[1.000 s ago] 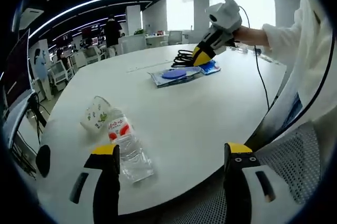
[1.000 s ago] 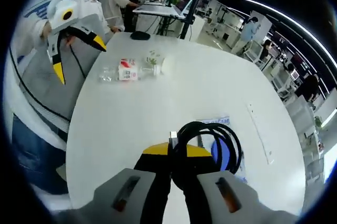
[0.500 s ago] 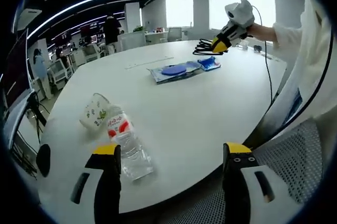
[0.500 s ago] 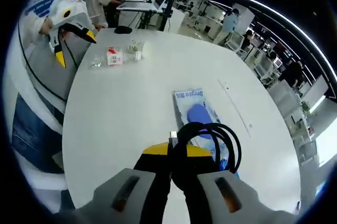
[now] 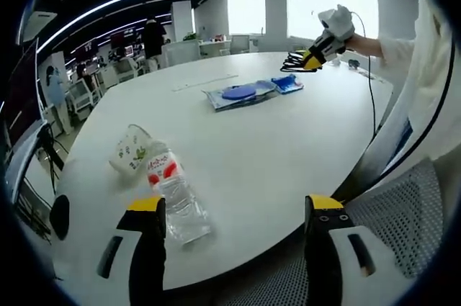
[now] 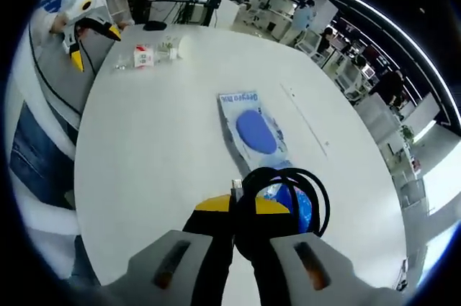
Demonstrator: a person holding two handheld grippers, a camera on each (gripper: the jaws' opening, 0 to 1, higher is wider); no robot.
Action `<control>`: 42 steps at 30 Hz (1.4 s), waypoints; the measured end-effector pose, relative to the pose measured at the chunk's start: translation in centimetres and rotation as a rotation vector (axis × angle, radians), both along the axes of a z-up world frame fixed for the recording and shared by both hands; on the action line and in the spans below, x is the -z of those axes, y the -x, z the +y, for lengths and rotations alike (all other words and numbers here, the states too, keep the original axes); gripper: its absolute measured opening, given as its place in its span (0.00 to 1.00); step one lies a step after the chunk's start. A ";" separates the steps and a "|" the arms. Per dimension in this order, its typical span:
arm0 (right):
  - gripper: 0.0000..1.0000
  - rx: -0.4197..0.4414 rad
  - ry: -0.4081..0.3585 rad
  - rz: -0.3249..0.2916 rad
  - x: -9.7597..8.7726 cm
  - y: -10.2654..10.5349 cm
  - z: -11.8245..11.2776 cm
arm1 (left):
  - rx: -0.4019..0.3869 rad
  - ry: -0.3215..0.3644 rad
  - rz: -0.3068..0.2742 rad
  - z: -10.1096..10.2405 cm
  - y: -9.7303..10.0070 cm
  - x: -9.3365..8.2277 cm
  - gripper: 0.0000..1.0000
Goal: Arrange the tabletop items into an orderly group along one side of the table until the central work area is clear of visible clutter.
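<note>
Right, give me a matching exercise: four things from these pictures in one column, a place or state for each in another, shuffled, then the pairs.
Things:
1. black cable coil
2. water bottle
3. patterned cup
4. blue packet

Places or states:
A. lying flat near the middle of the white table
B. on its side, touching the bottle's cap end
C. held in the shut right gripper
D. lying on its side, just ahead of the open left gripper

Pairs: 1-C, 2-D, 3-B, 4-A
</note>
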State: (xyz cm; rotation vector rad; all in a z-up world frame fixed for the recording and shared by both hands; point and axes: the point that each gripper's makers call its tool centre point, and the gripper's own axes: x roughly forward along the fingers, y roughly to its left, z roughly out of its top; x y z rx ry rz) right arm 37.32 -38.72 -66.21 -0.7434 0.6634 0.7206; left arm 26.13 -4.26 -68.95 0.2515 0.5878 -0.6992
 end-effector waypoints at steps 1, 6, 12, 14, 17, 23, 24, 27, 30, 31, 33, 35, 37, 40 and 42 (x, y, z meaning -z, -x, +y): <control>0.04 0.004 0.000 0.005 0.2 0.0 -0.2 | 0.000 -0.001 0.000 0.1 -0.1 0.1 0.81; 0.04 0.019 -0.016 0.025 0.9 0.3 -0.5 | -0.001 -0.012 0.007 0.3 -0.1 0.4 0.81; 0.05 0.039 -0.038 0.050 2.5 0.6 -0.8 | 0.001 -0.025 0.018 0.4 0.0 0.7 0.80; 0.05 0.048 -0.047 0.058 2.9 0.7 -0.9 | 0.006 -0.032 0.020 0.3 0.1 0.9 0.80; 0.05 0.048 -0.045 0.074 3.7 1.0 -1.1 | 0.004 -0.032 0.024 0.3 0.1 0.9 0.80; 0.05 0.095 -0.099 0.112 5.2 0.9 -2.1 | 0.011 -0.043 0.029 0.3 0.2 1.0 0.80; 0.05 0.096 -0.100 0.114 5.3 0.9 -2.1 | 0.010 -0.043 0.029 0.3 0.2 1.0 0.79; 0.05 0.085 -0.106 0.124 5.6 1.2 -1.9 | 0.007 -0.046 0.031 0.3 0.2 1.1 0.79; 0.06 0.068 -0.094 0.129 5.9 1.4 -1.7 | 0.009 -0.054 0.034 0.3 0.3 1.2 0.79; 0.06 0.068 -0.095 0.132 5.9 1.4 -1.6 | 0.010 -0.053 0.034 0.3 0.3 1.2 0.78; 0.06 0.066 -0.104 0.141 6.2 1.4 -1.5 | 0.008 -0.054 0.035 0.4 0.3 1.2 0.78; 0.06 0.065 -0.114 0.150 6.4 1.5 -1.2 | 0.007 -0.054 0.036 0.4 0.2 1.3 0.78; 0.06 0.059 -0.125 0.157 6.6 1.5 -1.0 | 0.007 -0.057 0.037 0.4 0.3 1.3 0.78; 0.06 0.054 -0.152 0.164 7.1 1.5 -0.8 | 0.006 -0.055 0.035 0.5 0.2 1.3 0.77; 0.07 0.045 -0.173 0.168 7.3 1.6 -0.6 | 0.004 -0.053 0.036 0.5 0.1 1.3 0.77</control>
